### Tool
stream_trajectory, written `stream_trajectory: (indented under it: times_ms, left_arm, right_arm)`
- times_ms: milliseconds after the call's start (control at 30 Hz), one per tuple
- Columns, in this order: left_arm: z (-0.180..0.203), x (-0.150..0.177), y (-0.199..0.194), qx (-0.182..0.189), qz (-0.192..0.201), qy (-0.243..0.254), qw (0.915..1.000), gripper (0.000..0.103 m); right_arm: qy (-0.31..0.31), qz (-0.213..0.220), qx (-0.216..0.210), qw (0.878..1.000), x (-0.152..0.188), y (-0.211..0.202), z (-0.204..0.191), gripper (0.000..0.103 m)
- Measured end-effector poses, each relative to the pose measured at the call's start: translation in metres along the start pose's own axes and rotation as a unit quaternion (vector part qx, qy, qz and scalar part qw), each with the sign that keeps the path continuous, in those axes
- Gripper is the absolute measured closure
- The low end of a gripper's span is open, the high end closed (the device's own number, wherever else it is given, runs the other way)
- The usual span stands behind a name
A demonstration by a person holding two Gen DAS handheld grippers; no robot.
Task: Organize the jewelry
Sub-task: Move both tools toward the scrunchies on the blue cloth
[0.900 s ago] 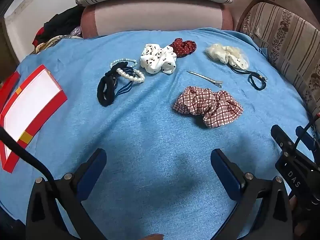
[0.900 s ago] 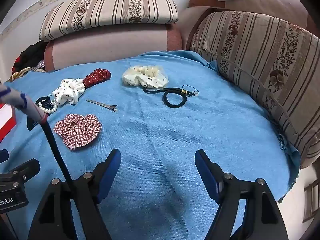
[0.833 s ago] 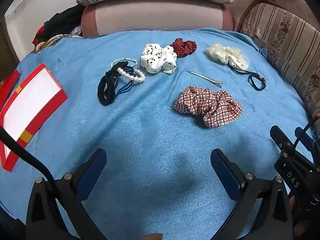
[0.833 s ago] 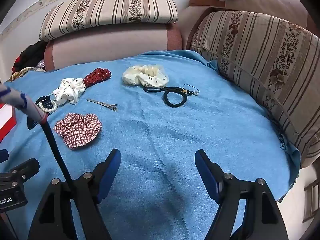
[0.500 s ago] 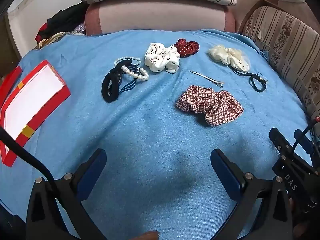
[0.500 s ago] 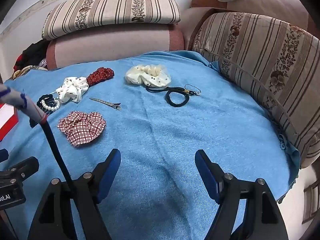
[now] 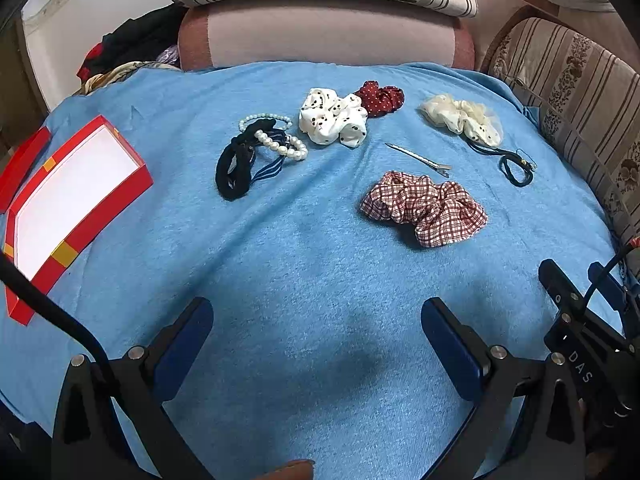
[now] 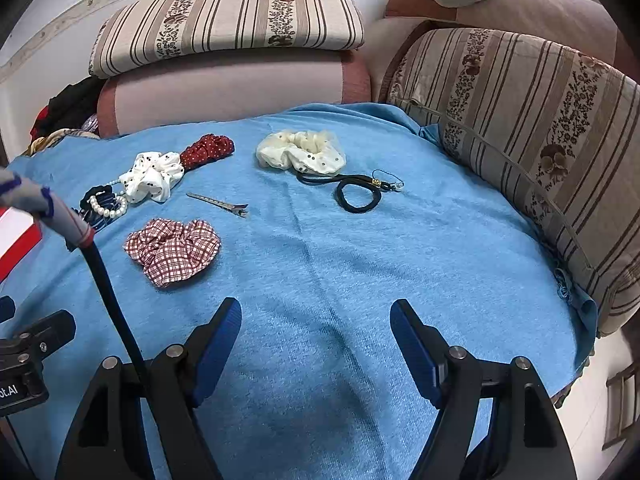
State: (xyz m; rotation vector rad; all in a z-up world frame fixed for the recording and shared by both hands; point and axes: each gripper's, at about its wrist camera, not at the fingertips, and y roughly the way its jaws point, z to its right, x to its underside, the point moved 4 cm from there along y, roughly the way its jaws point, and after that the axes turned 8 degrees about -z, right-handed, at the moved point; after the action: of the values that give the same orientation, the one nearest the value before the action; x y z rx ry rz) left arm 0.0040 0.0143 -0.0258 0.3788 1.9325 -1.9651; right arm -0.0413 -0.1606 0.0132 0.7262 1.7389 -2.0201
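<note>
Nothing picked yet: both tongs, left (image 7: 316, 344) and right (image 8: 316, 344), spread and empty; next, probably reaching ahead to plaid scrunchie (image 7: 424, 208), then into box (image 7: 100, 216) at left.

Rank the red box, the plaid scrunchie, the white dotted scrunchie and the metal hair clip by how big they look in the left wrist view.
1. red box
2. plaid scrunchie
3. white dotted scrunchie, though it lies farther off, so unsure against the plaid one
4. metal hair clip

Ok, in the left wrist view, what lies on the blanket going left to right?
Red box → black hair tie → white dotted scrunchie → metal clip → cream scrunchie → black cord tie. The pearl bracelet, dark red scrunchie and plaid scrunchie overlap others in the order, so they are left out.
</note>
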Motion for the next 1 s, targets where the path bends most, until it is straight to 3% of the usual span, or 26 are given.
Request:
stream_trajectory:
  times_ms: [1000]
  left_arm:
    - [-0.018, 0.005, 0.005, -0.006, -0.012, -0.029, 0.9995, 0.000]
  right_arm:
    - [-0.007, -0.013, -0.001, 1.000, 0.005, 0.005, -0.005, 0.022]
